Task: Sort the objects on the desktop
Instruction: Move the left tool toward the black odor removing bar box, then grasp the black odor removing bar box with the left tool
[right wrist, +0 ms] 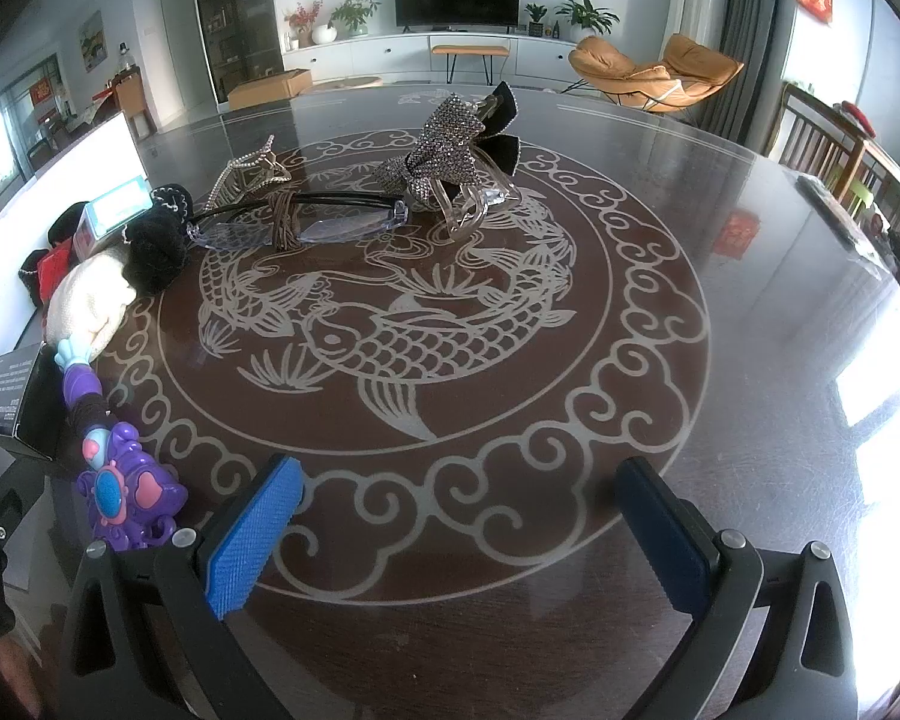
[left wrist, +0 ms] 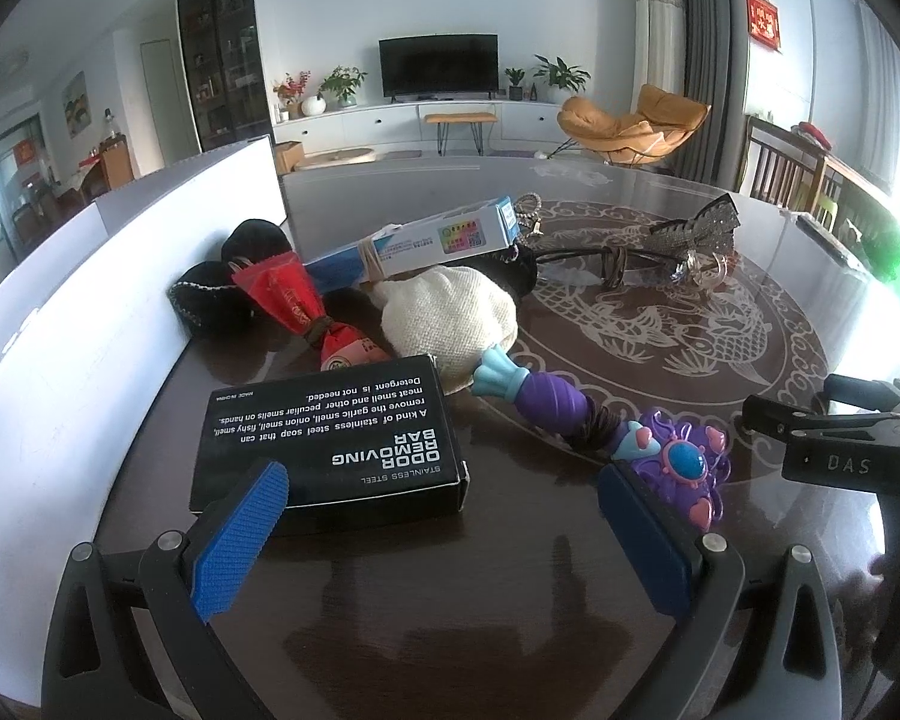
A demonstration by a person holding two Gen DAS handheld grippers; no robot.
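My left gripper [left wrist: 444, 540] is open and empty, low over the table, just in front of a black "odor removing bar" box [left wrist: 330, 432] and a purple toy wand [left wrist: 570, 414]. Behind them lie a cream cloth pouch [left wrist: 450, 315], a red wrapped doll [left wrist: 306, 306], a blue-and-white box [left wrist: 432, 240] and black hair scrunchies [left wrist: 234, 282]. My right gripper [right wrist: 462, 534] is open and empty over the fish pattern. Ahead of it lie glasses [right wrist: 294, 222], a rhinestone bow clip [right wrist: 444, 150] and a clear claw clip [right wrist: 474, 204]. The wand [right wrist: 114, 468] is at its left.
A white box wall [left wrist: 120, 252] stands along the left of the round, dark, glass-topped table [right wrist: 750, 300]. The right gripper's black body [left wrist: 834, 444] shows at the right of the left wrist view. Chairs stand beyond the table's right edge.
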